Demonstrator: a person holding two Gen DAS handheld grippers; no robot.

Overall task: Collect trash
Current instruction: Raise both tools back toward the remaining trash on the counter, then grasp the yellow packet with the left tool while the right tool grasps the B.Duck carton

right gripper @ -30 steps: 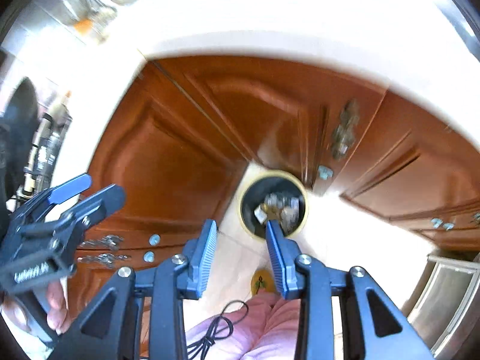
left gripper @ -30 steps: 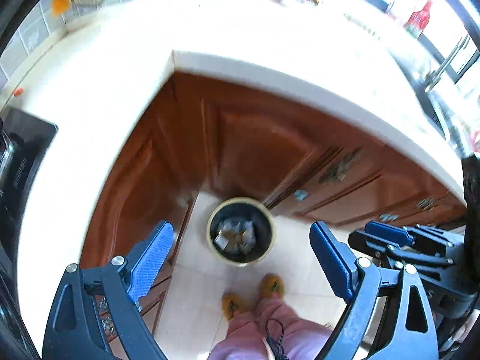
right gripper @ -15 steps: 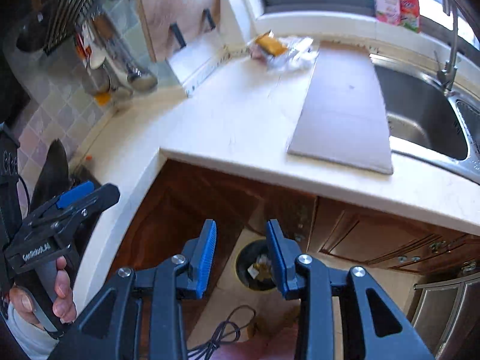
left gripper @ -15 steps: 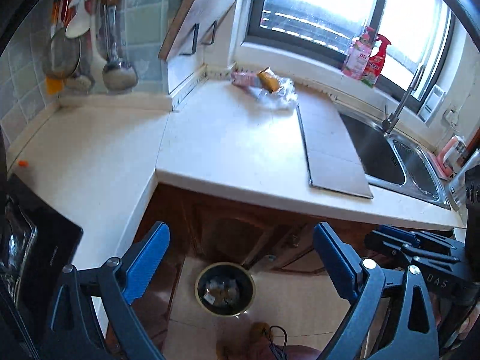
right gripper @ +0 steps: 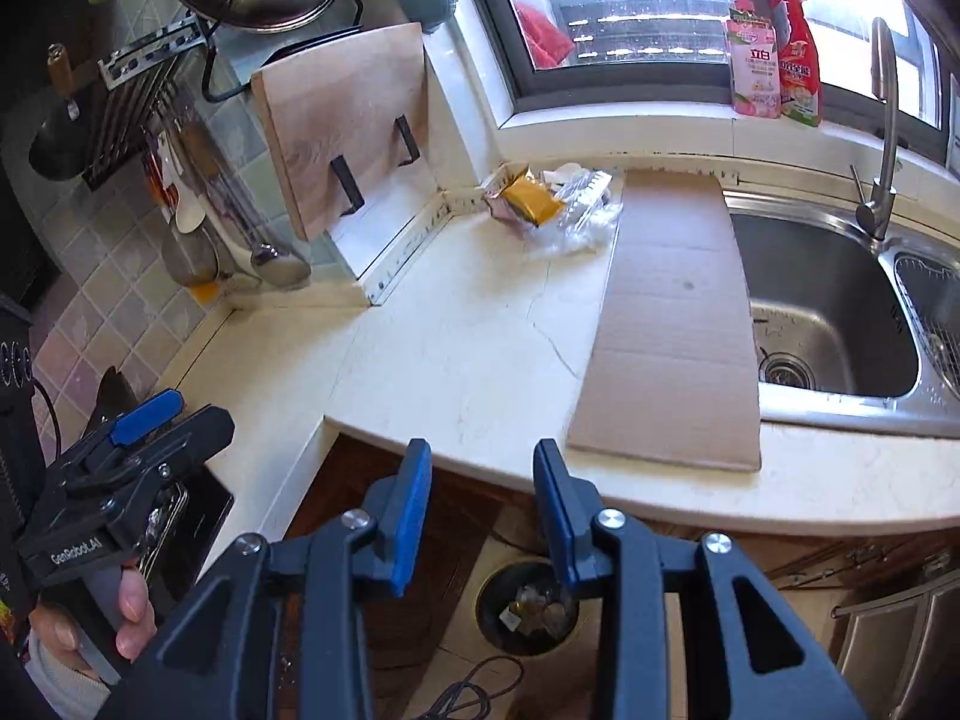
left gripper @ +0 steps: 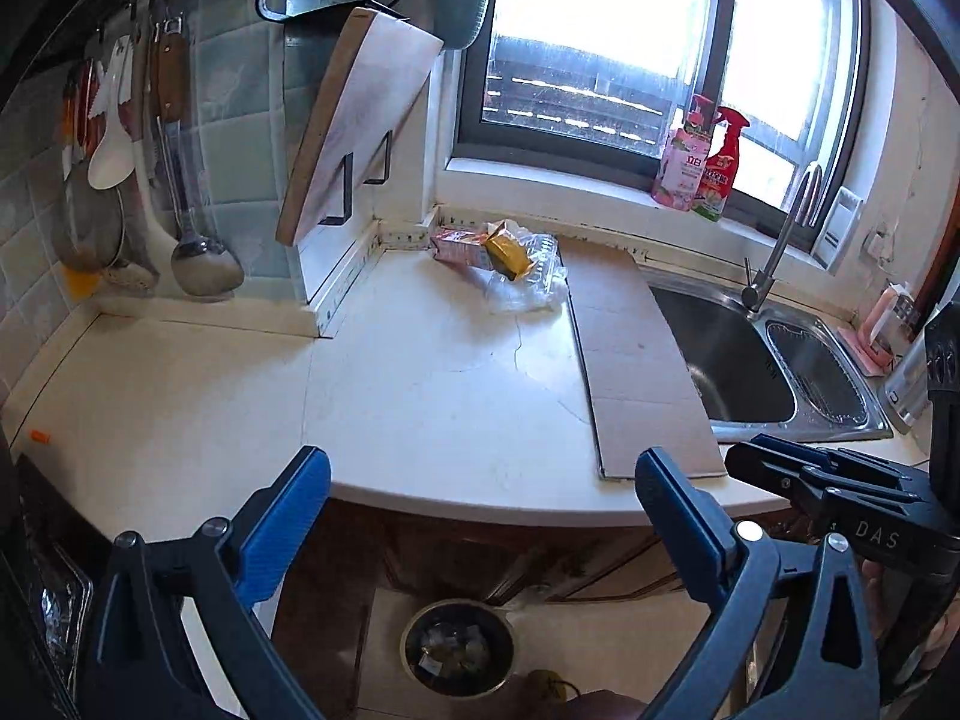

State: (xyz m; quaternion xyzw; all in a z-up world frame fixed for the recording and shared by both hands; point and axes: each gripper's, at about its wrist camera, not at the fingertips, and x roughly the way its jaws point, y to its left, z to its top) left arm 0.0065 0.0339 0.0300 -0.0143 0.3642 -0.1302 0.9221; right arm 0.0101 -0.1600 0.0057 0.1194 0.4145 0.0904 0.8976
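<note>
Now the left hand-held gripper [left gripper: 480, 516] stands spread very wide with nothing between its blue pads, and its jaws have just been opening further. The right hand-held gripper [right gripper: 483, 510] has its pads partly apart, a narrow gap between them, and it also carries nothing.

Both have come up from the floor. A moment ago they looked almost straight down into the trash bin [left gripper: 459, 648], which stands on the floor in front of the brown cabinets; now the bin sits low in both views, below the edge of the tabletop [left gripper: 420, 396], and it already has some crumpled things inside. The view has tilted up to the whole tabletop and the window.

What this means, I think, is that one drop into the bin is finished and the person turns to the next piece. The remaining trash [left gripper: 510, 264] lies at the far back of the tabletop, near the corner under the window: a yellow packet [right gripper: 531, 195], a pink wrapper just beside it and clear crumpled plastic [right gripper: 579, 210], all touching as one small heap. A flat sheet of cardboard [right gripper: 672, 324] lies next to the heap, partly over the sink [right gripper: 840, 324]. Both grippers are well apart from the heap, so a long reach forward is needed first.
</note>
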